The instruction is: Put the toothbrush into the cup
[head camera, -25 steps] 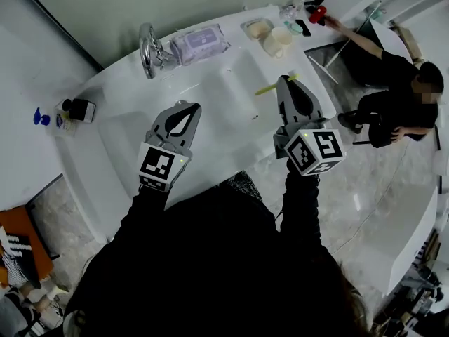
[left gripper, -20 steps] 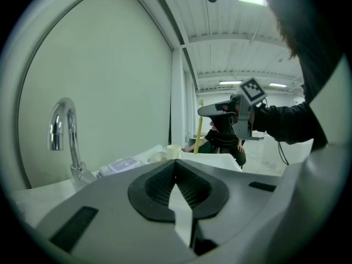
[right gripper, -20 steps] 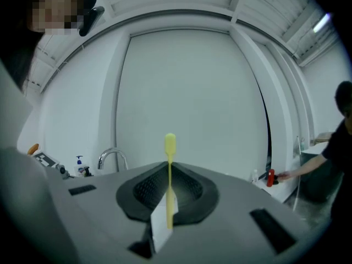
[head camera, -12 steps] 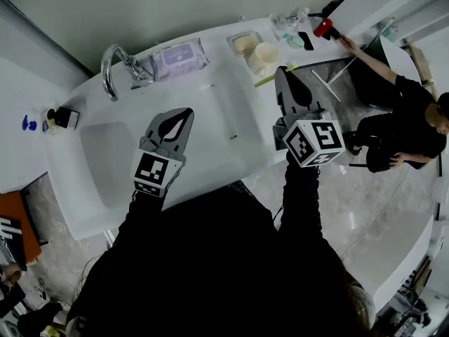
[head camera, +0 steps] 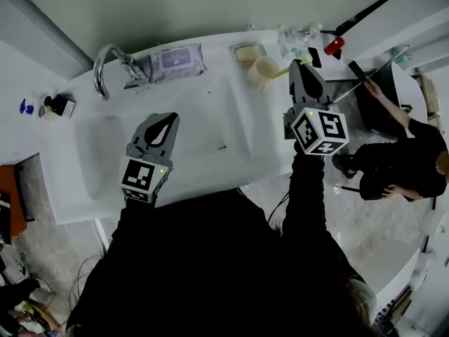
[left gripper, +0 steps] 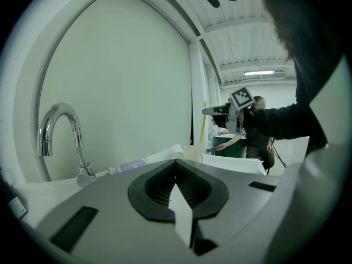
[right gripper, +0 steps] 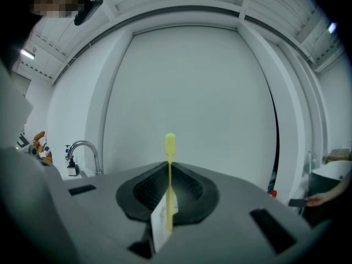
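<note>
Already the toothbrush is off the counter: the right gripper is clamped on its handle, the brush lying crosswise with its left end just beside the cream cup at the far right. Nothing is in the cup yet, so lining it up and dropping it in remain. The left gripper, closed and empty, hovers over the basin. Since a second ago the right gripper has carried the brush farther and rightward, from the basin's edge to the cup
</note>
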`<state>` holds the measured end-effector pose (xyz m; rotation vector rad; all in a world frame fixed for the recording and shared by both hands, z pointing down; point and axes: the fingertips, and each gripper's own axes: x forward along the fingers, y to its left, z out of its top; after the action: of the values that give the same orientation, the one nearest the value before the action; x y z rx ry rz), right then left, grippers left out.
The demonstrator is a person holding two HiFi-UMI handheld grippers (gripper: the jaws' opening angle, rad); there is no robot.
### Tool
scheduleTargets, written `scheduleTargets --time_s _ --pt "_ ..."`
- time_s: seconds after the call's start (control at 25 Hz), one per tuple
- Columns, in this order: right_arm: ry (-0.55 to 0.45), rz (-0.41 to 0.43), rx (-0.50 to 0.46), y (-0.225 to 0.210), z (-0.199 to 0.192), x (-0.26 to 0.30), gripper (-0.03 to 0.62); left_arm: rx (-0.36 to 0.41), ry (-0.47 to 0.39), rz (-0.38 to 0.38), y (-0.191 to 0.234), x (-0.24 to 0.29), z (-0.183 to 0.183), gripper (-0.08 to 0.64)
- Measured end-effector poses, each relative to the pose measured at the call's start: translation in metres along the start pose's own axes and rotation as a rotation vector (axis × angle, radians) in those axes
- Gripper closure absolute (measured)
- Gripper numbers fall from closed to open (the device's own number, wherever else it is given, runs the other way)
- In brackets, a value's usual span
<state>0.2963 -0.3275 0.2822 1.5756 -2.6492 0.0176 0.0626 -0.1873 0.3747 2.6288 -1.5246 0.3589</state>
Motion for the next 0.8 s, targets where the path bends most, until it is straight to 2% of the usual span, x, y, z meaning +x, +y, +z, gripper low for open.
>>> scheduleTargets --time_s 0.24,0.56,0.8 --pt "0.01 -0.017 -0.02 -0.022 -0.03 0.03 0.575 0.007 0.009 0.057 0.001 -0.006 0.004 0.552" --pt "0.137 0.0 0.002 -0.024 -0.094 0.056 0.575 -0.004 0.032 0.118 0.01 -0.014 0.0 0.552" --pt "0.191 0.002 0.02 -0.025 -0.121 0.058 0.574 -0.008 0.034 0.131 0.009 -0.019 0.001 0.552"
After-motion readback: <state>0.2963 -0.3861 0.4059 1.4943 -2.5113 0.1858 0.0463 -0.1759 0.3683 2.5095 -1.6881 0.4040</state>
